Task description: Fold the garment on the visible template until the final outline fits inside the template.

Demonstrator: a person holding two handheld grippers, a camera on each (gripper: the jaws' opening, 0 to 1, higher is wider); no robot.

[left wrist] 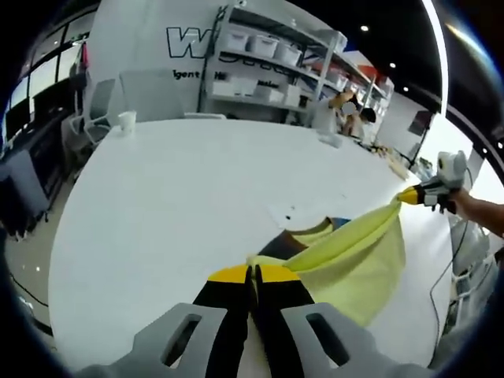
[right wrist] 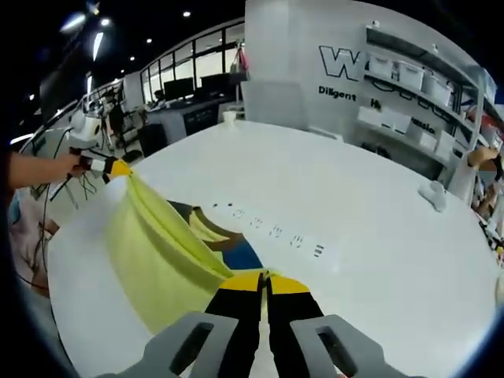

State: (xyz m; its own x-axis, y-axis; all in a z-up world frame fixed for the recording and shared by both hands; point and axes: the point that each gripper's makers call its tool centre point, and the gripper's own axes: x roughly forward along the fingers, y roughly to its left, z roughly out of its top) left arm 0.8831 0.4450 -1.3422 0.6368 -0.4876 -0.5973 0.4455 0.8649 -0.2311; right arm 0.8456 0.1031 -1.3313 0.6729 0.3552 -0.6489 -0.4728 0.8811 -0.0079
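while stretched: the yellow garment (left wrist: 358, 252) hangs taut between both grippers, above the white surface (left wrist: 173, 205) near its edge.
left gripper (left wrist: 252, 272): clamped on cloth.
right gripper (right wrist: 264, 277): clamped likewise.
advice: lower evenly, keeping tension, onto the template (right wrist: 236, 253).

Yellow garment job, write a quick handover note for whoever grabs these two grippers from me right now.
Left gripper: shut on the yellow garment at one end.
Right gripper: shut on the garment's other end.
The garment hangs stretched between the two grippers above the white table, its lower part draping down to the tabletop. Dark and blue patches on the table beneath it may be the template; I cannot tell for certain.
Done: garment gripped at both ends and lifted.
Left: lay it down, fold it, and check the outline fits inside the template.
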